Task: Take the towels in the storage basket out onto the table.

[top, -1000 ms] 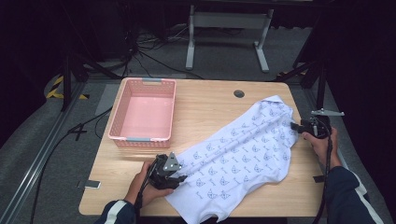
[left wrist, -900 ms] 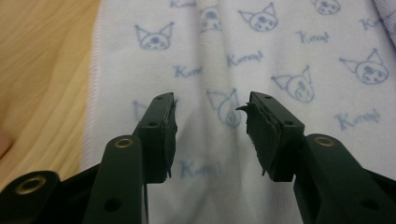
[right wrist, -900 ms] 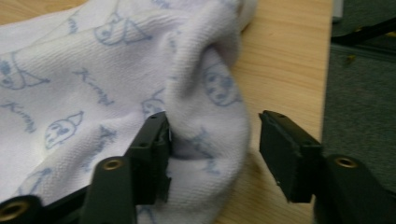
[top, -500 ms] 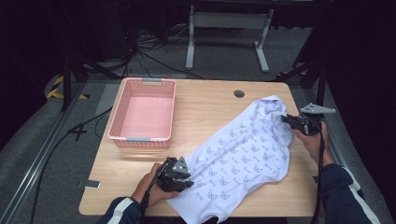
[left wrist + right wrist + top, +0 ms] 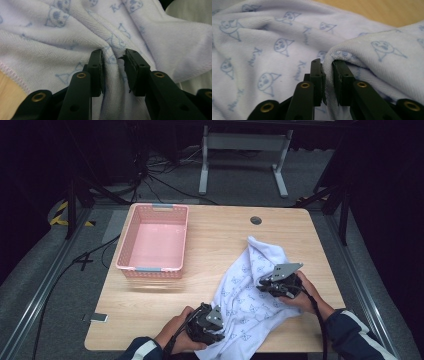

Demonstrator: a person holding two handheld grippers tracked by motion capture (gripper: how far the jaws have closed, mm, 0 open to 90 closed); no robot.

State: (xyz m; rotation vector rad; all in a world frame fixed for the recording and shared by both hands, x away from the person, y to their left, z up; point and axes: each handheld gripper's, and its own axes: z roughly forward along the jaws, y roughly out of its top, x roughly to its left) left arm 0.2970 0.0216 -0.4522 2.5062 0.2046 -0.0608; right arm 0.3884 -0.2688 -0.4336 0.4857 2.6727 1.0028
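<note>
On the wooden table (image 5: 220, 255), toward its near right part, lies a white towel (image 5: 250, 285) printed with small blue figures, bunched into folds between the two hands. At the towel's near left corner the left gripper (image 5: 212, 322) pinches a ridge of cloth: in the left gripper view the left gripper (image 5: 113, 71) has its jaws partly apart, with a thick fold of towel (image 5: 75, 32) packed between them and pressing on both pads. Its jaws have just been closing on that fold. Farther right, the right gripper (image 5: 272, 282) sits on top of the towel near its middle; in the right gripper view the right gripper (image 5: 328, 82) has narrow-set jaws clamped on a rolled edge of towel (image 5: 274, 42), whose rim bulges over the pad tips. These jaws closed and have just eased slightly, the fold between them throughout. A pink basket (image 5: 127, 255) stands well apart at the table's left.
</note>
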